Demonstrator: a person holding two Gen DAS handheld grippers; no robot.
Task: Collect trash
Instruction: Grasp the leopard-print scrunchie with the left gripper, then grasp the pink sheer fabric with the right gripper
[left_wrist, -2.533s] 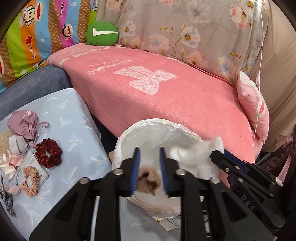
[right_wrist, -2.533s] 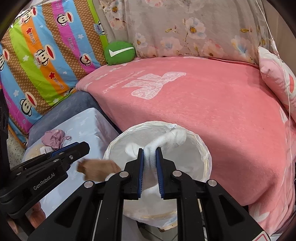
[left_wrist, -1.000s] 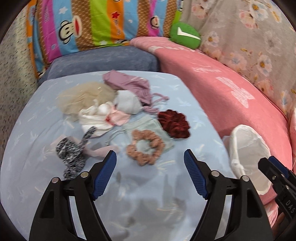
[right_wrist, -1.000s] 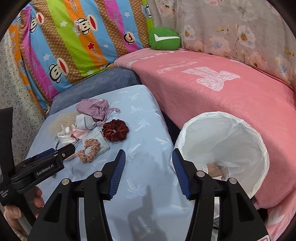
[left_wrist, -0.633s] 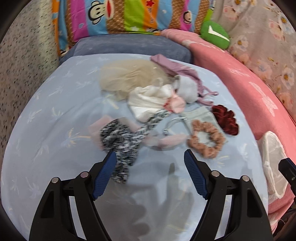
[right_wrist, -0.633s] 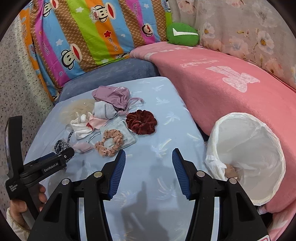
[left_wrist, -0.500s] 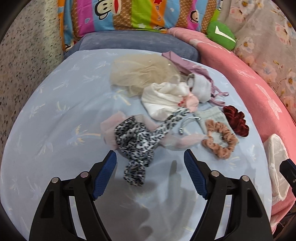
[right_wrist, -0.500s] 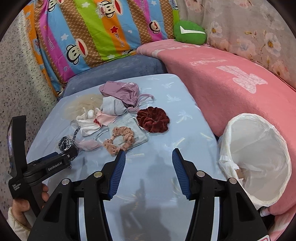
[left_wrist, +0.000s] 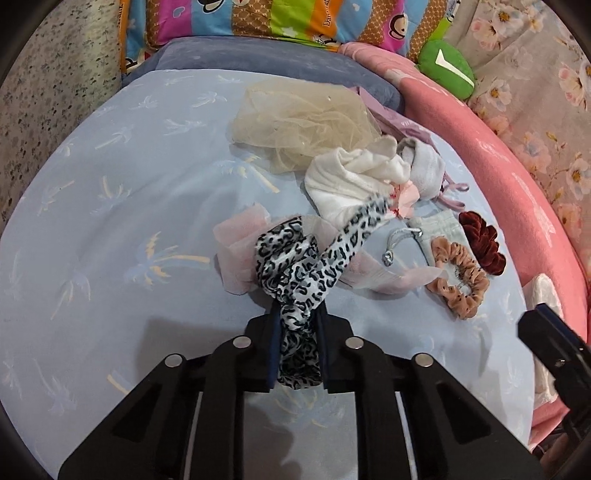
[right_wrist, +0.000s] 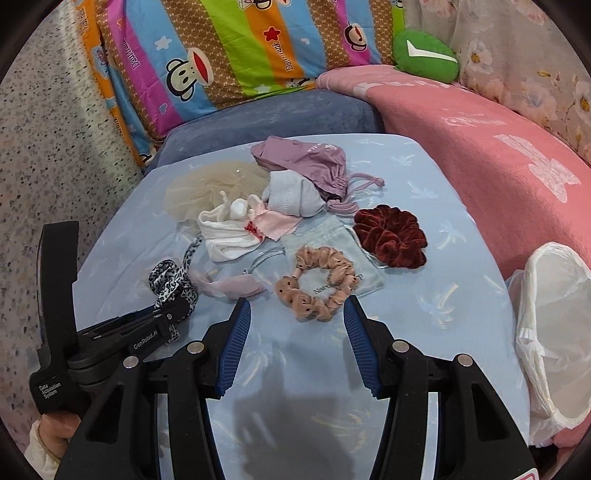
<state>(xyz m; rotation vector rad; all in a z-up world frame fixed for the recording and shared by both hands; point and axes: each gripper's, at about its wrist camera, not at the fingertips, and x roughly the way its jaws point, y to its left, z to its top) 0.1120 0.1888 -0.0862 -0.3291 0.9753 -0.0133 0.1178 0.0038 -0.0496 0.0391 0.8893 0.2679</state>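
Note:
A black-and-white leopard-print fabric band (left_wrist: 306, 266) lies on the light-blue table (left_wrist: 110, 221), over a pink gauzy scrap (left_wrist: 236, 251). My left gripper (left_wrist: 297, 317) has its jaws closing on the band's near end, and the pads press on the fabric. In the right wrist view the left gripper (right_wrist: 177, 306) sits low at the left with the band (right_wrist: 168, 280) in it. My right gripper (right_wrist: 295, 332) stands open above the table, just short of a peach scrunchie (right_wrist: 317, 282). The white-lined trash bin (right_wrist: 550, 332) stands off the table's right edge.
A dark red velvet scrunchie (right_wrist: 389, 236), a purple drawstring pouch (right_wrist: 303, 158), beige tulle (left_wrist: 299, 122), a white cloth (left_wrist: 351, 177) and a pale pouch (right_wrist: 332, 236) crowd the table's far half. A pink-blanketed sofa (right_wrist: 498, 147) borders the right.
My left gripper came down and forward onto the leopard band and its wide jaws closed on it. My right gripper swung left from the bin toward the scrunchies, still open.

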